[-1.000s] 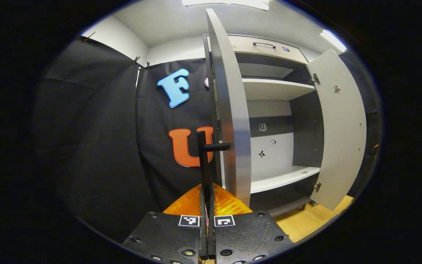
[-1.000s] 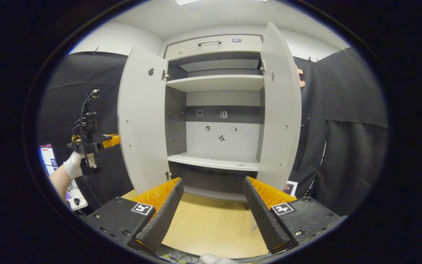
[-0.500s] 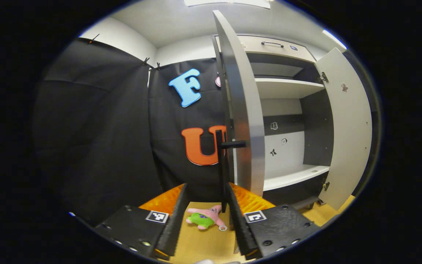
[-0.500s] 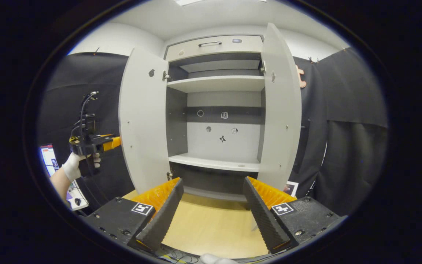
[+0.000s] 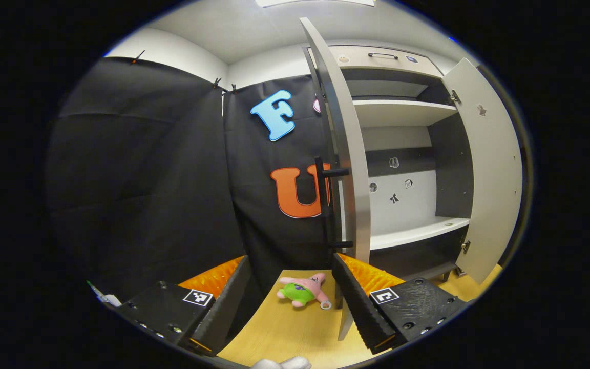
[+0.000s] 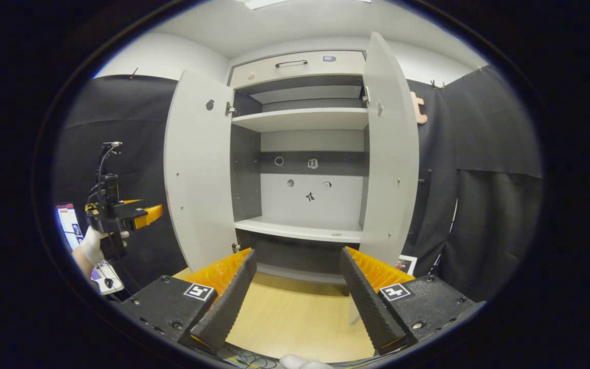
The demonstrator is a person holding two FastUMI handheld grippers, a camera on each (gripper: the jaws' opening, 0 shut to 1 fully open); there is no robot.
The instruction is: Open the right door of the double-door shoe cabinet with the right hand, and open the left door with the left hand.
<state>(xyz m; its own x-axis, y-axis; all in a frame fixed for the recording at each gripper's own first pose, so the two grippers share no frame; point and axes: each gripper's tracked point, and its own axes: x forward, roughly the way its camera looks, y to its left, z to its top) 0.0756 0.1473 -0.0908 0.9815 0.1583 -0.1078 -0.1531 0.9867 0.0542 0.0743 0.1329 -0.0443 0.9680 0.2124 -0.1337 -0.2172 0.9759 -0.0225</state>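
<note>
Booth floor is pale wood; shoe cabinet stands with both doors swung wide. My left gripper and right gripper gape, holding nothing. Risk I see: left fingers clipping the door handle nearby.

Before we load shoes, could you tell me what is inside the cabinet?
The cabinet holds two bare shelves and small stickers on its back panel. The space above the top shelf is partly hidden.

The left gripper, fingers spread wide and gripping nothing, sits just off the left door's handle, while the right gripper hangs equally agape.
</note>
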